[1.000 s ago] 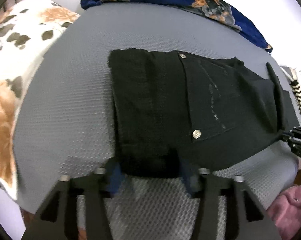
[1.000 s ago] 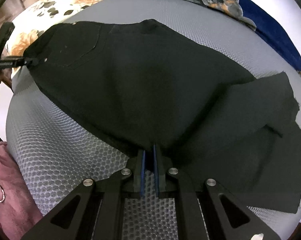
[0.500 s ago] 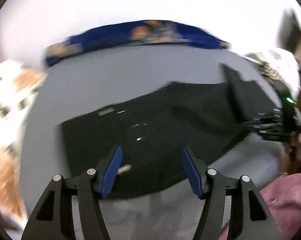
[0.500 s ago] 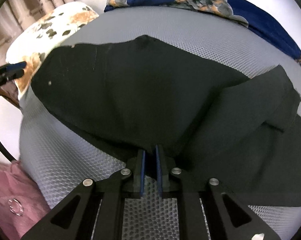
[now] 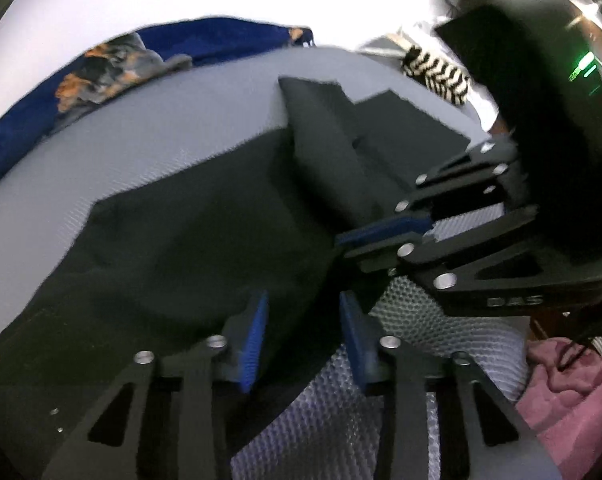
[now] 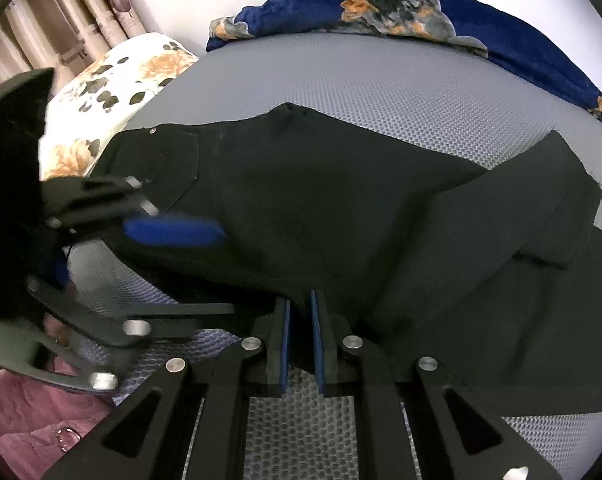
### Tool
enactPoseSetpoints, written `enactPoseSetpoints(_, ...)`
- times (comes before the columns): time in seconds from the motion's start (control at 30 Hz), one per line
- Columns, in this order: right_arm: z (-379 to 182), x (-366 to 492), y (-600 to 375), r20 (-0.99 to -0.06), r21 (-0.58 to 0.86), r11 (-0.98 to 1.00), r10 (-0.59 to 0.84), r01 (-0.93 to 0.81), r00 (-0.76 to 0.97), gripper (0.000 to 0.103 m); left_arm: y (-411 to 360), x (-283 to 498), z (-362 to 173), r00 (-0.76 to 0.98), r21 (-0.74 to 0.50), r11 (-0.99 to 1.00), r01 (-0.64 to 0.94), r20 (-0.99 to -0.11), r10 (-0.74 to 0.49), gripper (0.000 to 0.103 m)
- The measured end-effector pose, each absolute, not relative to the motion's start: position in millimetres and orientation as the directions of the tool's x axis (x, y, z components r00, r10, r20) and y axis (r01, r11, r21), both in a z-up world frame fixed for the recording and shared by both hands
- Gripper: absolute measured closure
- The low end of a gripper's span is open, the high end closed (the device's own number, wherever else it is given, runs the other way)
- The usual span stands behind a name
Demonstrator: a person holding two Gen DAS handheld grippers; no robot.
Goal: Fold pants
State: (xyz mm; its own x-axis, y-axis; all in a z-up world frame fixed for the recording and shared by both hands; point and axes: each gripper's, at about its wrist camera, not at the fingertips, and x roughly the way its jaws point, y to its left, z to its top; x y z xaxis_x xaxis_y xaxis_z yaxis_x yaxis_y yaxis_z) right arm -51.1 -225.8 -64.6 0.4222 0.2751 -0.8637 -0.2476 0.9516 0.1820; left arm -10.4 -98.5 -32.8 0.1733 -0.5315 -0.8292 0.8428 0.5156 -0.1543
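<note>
Black pants lie spread on a grey mesh mattress, with the legs partly doubled over at the far right. My left gripper is at the near edge of the pants. Its jaws are closing, with black cloth between the blue pads and a gap still showing. Just to its right, my right gripper pinches the same edge. In the right wrist view the right gripper is shut on a raised fold of the pants, and the blurred left gripper comes in from the left.
A blue floral blanket lies along the far side of the mattress. A flowered pillow sits at the far left, with curtains behind it. Pink cloth hangs off the near side. A striped item lies at the far right.
My left gripper has left the waistband end and swept right along the near edge to beside the right gripper, its jaws narrowing. The right gripper keeps its hold and has risen slightly.
</note>
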Motion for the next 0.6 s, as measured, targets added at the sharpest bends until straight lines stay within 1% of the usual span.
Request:
enactPoseSetpoints(0.07,-62.9,-51.6,-225.9,-0.860,0.183,0.949,0.281,-0.257,0.426,0.093,-105.4,-11.7,-40.7,0.158,-0.154,0.505,0.849,-0.839,-0.521,0.078)
enactPoseSetpoints(0.13,-62.2,-52.8,-224.6,-0.860,0.173,0.948,0.278,-0.269,0.427,0.093,-108.0,-10.2,-45.4,0.151,-0.158,0.504,0.849,-0.843,-0.517,0.090)
enactPoseSetpoints(0.2,-63.6,-53.0,-223.9,-0.867,0.162,0.948,0.270,-0.275,0.419,0.091,-110.0,-8.4,-48.4,0.153,-0.156,0.507,0.848,-0.843,-0.515,0.096)
enactPoseSetpoints(0.23,-64.5,-52.6,-224.5,-0.872,0.156,0.951,0.260,-0.268,0.415,0.089,-109.6,-6.6,-49.6,0.147,-0.168,0.512,0.843,-0.842,-0.519,0.098)
enactPoseSetpoints(0.3,-61.7,-53.6,-229.9,-0.867,0.168,0.952,0.267,-0.256,0.421,0.076,-109.3,-5.7,-53.0,0.141,-0.178,0.519,0.836,-0.844,-0.517,0.098)
enactPoseSetpoints(0.37,-53.3,-56.0,-244.7,-0.846,0.206,0.950,0.294,-0.236,0.445,0.068,-108.9,-5.9,-54.6,0.135,-0.187,0.521,0.833,-0.844,-0.519,0.098)
enactPoseSetpoints(0.47,-42.1,-50.9,-281.5,-0.825,0.234,0.958,0.285,-0.164,0.487,0.068,-105.7,-7.1,-55.5,0.131,-0.200,0.529,0.825,-0.842,-0.523,0.099)
enactPoseSetpoints(0.53,-41.2,-39.8,-320.3,-0.818,0.259,0.964,0.255,-0.067,0.515,0.068,-103.9,-4.5,-56.6,0.121,-0.224,0.539,0.812,-0.839,-0.530,0.099)
enactPoseSetpoints(0.6,-45.0,-26.1,-360.5,-0.803,0.320,0.947,0.258,0.023,0.538,0.067,-101.7,-3.0,-57.9,0.112,-0.243,0.547,0.801,-0.837,-0.535,0.099)
